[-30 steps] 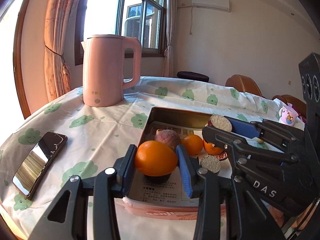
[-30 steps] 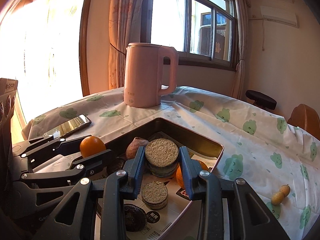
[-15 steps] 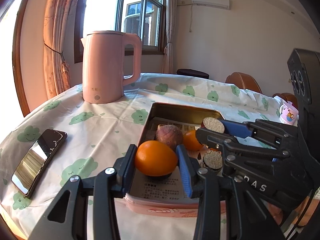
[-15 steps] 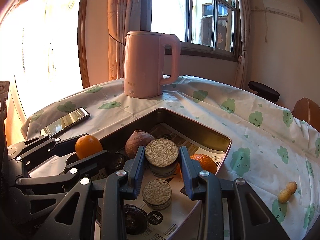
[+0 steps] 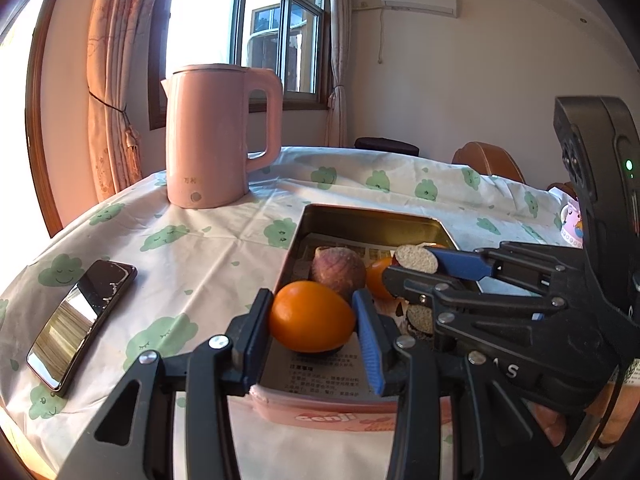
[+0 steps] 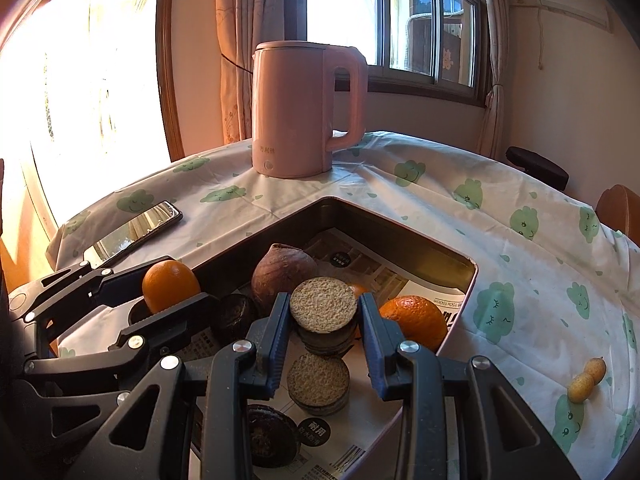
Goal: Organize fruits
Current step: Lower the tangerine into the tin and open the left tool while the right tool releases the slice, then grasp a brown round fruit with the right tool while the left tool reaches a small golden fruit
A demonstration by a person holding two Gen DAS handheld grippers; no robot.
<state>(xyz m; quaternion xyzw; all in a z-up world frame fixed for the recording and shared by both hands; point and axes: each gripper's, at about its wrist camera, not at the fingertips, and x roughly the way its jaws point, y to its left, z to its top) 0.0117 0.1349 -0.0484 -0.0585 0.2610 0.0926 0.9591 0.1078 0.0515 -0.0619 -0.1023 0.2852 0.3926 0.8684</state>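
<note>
2 oranges (image 6: 414, 320), 2 sliced fruits (image 6: 323, 305), 1 tray (image 6: 400, 227)

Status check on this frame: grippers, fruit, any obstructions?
Left gripper shut on orange. Right gripper shut on round cake. Both above tin; nothing blocking.

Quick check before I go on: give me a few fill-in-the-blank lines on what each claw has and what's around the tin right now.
1. The left claw is shut on an ____.
2. The right claw grips a round, grainy-topped ____ above the tin.
3. The tall pink thing behind the tin is a ____.
4. The phone lies on the tablecloth, ____ the tin.

Missing words: orange; cake; kettle; outside
</note>
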